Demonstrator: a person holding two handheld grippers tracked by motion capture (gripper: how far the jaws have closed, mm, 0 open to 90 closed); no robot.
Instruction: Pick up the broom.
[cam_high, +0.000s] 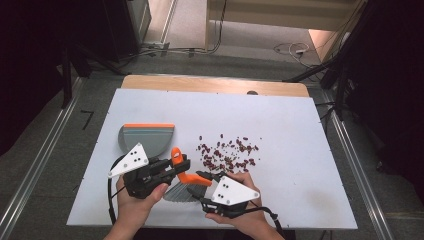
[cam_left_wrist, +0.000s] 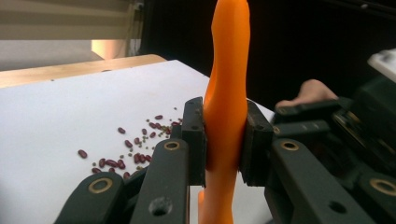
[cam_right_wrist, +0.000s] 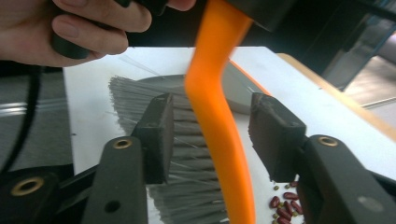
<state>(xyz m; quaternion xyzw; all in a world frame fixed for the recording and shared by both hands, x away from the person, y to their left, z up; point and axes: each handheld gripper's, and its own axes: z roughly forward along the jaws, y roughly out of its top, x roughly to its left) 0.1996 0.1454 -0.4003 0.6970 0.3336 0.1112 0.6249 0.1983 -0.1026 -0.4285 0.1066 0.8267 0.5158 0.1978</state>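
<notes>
While left tongs (cam_left_wrist: 225, 140) clamp the brush handle (cam_left_wrist: 229, 84), right tongs (cam_right_wrist: 212, 135) gape around it.

The smooth orange plastic brush handle (cam_left_wrist: 229, 88) has a soft satin sheen, and its fine grey synthetic bristles (cam_right_wrist: 187, 186) look matt and wispy. The grey plastic dustpan with an orange edge strip (cam_high: 146, 136) is dull-finished. The matt white board topping the bench (cam_high: 300, 145) looks smooth, with a pale bare-wood edge (cam_high: 215, 84) at the far side. The small dark red beans (cam_high: 227, 152) are slightly glossy. Each black plastic tool has matt jaws with brass-coloured metal rivets (cam_right_wrist: 122, 143).
</notes>
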